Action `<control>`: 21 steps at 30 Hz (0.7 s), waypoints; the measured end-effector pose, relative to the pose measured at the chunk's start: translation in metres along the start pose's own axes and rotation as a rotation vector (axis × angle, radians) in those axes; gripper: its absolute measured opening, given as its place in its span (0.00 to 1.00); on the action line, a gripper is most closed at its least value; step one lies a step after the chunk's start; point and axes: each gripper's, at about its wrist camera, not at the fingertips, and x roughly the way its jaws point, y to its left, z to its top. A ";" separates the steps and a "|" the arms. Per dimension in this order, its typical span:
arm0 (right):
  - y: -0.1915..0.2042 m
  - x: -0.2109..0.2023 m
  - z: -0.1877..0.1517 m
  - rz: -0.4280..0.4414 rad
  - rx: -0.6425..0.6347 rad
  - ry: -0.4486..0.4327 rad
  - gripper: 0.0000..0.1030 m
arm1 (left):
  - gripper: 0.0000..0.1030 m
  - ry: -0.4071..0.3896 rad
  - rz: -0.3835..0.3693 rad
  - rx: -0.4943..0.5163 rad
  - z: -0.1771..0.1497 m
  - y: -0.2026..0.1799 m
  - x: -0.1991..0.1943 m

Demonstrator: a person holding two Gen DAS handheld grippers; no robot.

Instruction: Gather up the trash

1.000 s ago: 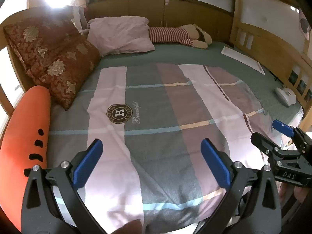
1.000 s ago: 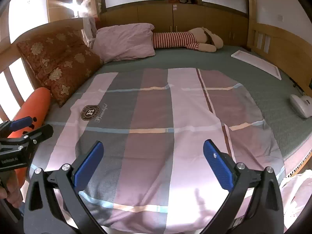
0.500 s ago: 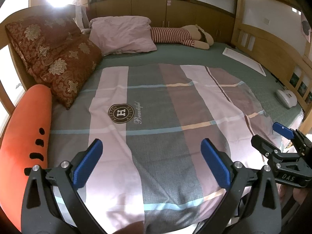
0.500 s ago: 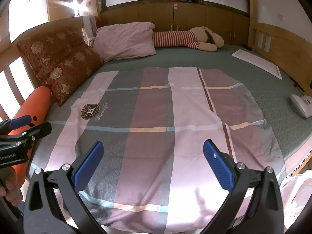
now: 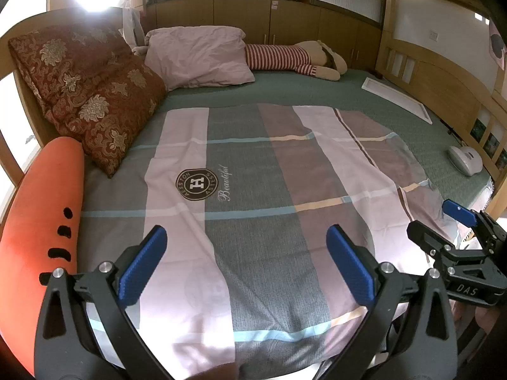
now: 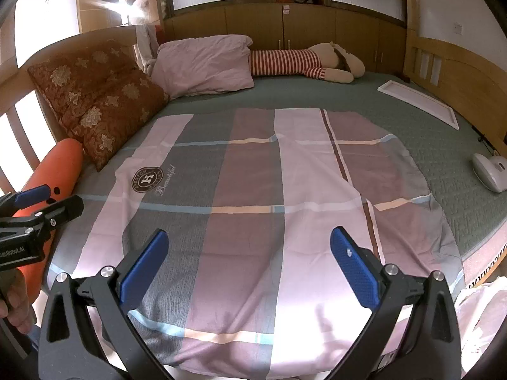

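Left to right across the bed. At the far left lies an orange bolster point(image 5: 44, 221) against the wooden rail, with a red brocade cushion point(image 5: 92, 95) just beside it and a pink pillow point(image 5: 199, 60) further back. The left hand-held gripper point(image 5: 244, 262) hovers over the near edge of the bed, jaws spread wide and empty. A plaid sheet point(image 5: 269, 190) covers the middle of the mattress; a striped plush toy point(image 5: 294, 58) lies along the headboard. The right hand-held gripper point(image 6: 247, 264) hangs likewise wide apart, holding nothing. Toward the right rest a white flat panel point(image 6: 418, 104) and a white handheld appliance point(image 6: 491, 174). At the lower right corner of the right wrist view, off the bed edge, pale crumpled material point(image 6: 481, 316) shows; it may be a bag or litter, but this cannot be told. No definite trash is visible on the bed. Such litter would probably be light, soft and crushable, best pinched at a raised fold.
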 end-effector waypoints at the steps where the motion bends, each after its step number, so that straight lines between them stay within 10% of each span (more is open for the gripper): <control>1: 0.000 0.000 0.000 0.000 0.002 0.001 0.97 | 0.97 0.000 -0.001 -0.001 0.000 0.000 0.000; 21: 0.003 0.002 -0.005 0.004 -0.006 0.007 0.97 | 0.97 -0.047 -0.008 -0.025 -0.002 0.002 -0.007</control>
